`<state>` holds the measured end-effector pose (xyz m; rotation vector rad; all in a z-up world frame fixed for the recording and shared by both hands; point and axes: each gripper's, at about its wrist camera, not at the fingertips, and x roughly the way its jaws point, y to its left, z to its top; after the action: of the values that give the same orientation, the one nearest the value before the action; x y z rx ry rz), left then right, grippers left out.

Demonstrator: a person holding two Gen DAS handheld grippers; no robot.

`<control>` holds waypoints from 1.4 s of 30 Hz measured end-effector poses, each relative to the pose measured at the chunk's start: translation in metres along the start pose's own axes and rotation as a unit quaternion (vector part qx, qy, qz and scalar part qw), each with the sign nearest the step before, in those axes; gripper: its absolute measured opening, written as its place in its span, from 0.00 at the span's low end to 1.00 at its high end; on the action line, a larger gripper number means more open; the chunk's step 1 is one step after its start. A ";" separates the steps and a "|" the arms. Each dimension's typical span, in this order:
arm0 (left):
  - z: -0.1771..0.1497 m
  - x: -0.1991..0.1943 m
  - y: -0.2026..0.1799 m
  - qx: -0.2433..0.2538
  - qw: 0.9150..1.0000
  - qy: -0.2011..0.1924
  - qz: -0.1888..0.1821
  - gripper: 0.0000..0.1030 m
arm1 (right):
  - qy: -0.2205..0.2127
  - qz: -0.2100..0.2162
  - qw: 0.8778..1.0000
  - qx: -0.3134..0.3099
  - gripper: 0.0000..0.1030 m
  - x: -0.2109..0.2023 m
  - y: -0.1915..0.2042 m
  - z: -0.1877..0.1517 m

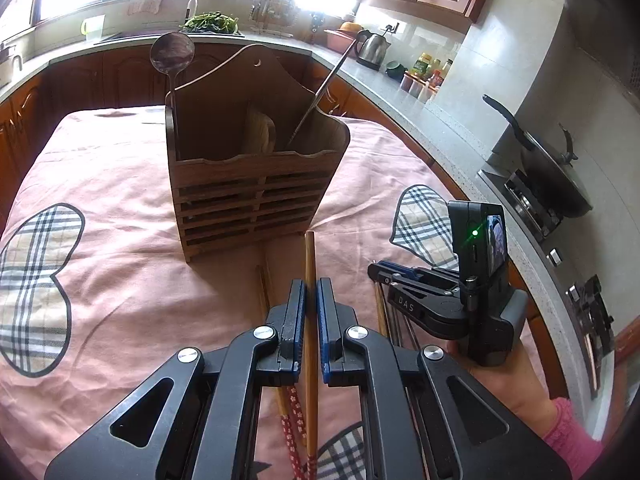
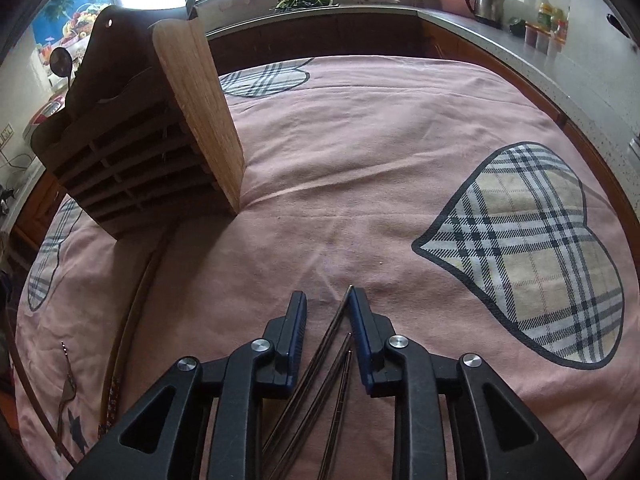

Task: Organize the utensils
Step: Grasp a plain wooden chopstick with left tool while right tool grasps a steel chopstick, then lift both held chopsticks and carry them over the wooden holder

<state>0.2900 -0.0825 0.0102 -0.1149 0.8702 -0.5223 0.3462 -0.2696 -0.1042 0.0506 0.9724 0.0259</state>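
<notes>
My left fingers point(image 1: 311, 300) pinch a plain wooden chopstick point(image 1: 311, 264), its long axis aimed straight at the brown slatted wooden utensil holder point(image 1: 256, 184) just ahead on the table; right fingers point(image 2: 326, 312) straddle metal chopsticks point(image 2: 320, 360), unclamped.

"DAS" on the right claw point(image 1: 378, 276), nothing else legible
</notes>
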 end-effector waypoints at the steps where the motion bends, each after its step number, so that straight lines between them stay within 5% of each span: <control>1: -0.001 -0.002 0.000 -0.001 1.000 -0.001 0.000 0.05 | -0.001 0.006 1.000 0.006 0.09 0.000 -0.002 0.000; 7: -0.002 -0.019 0.002 -0.004 1.000 -0.016 0.001 0.05 | -0.022 0.072 0.995 0.063 0.05 -0.018 -0.015 0.001; 17: -0.008 -0.060 0.003 -0.010 0.999 -0.052 0.001 0.05 | -0.111 0.142 0.980 0.081 0.04 -0.107 -0.008 0.003; 28: -0.012 -0.096 0.005 -0.018 0.996 -0.087 0.004 0.05 | -0.178 0.160 0.968 0.072 0.04 -0.175 -0.004 -0.003; 42: 0.009 -0.126 0.017 -0.044 0.987 -0.155 0.010 0.05 | -0.247 0.160 0.953 0.068 0.04 -0.207 -0.006 0.015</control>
<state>0.2370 -0.0083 0.0990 -0.2616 0.5889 -0.4338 0.2420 -0.2850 0.0746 0.3273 0.4556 0.2347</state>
